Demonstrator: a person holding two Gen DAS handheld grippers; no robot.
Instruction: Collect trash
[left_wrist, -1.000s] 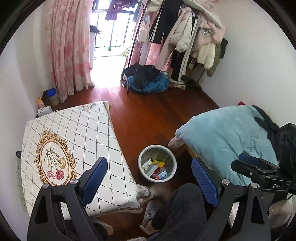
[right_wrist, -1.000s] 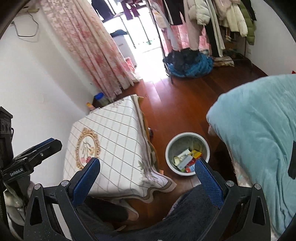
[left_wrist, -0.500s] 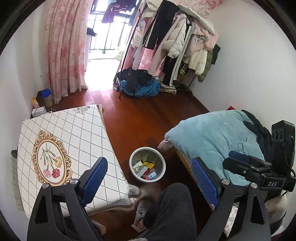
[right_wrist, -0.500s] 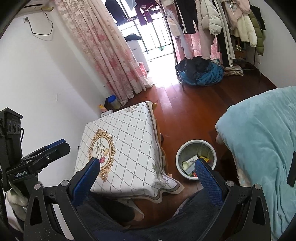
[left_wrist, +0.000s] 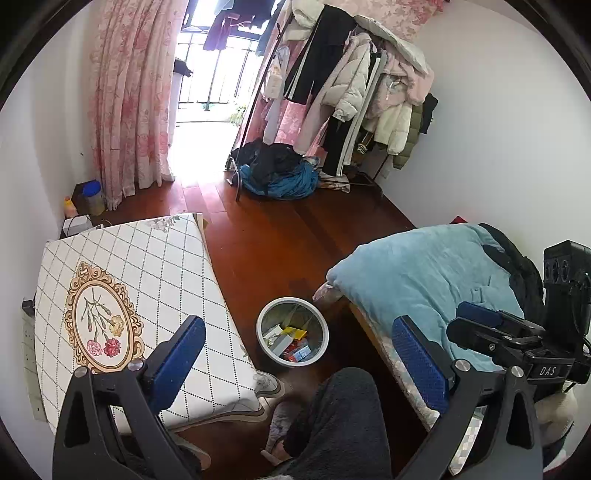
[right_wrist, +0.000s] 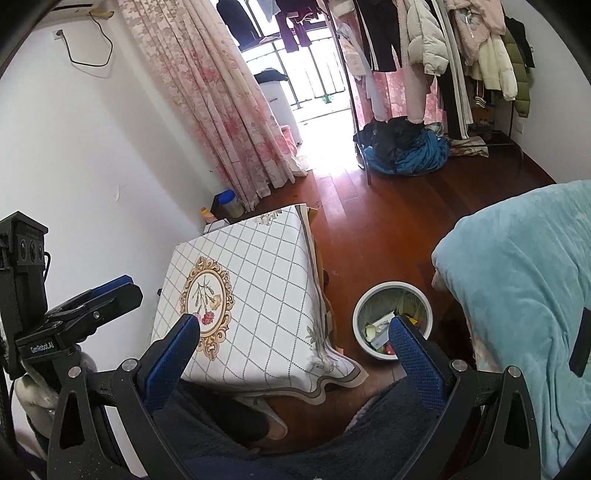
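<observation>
Both the left hand-held gripper (left_wrist: 297, 341) and right hand-held gripper (right_wrist: 293, 334) are spread and empty, the trash (left_wrist: 291, 341) lies in the floor bin (left_wrist: 258, 325), and the tabletop (left_wrist: 155, 266) shows none left.

A round white trash bin (left_wrist: 292, 331) stood upright on the floor, holding colourful wrappers and boxes (left_wrist: 291, 341).
</observation>
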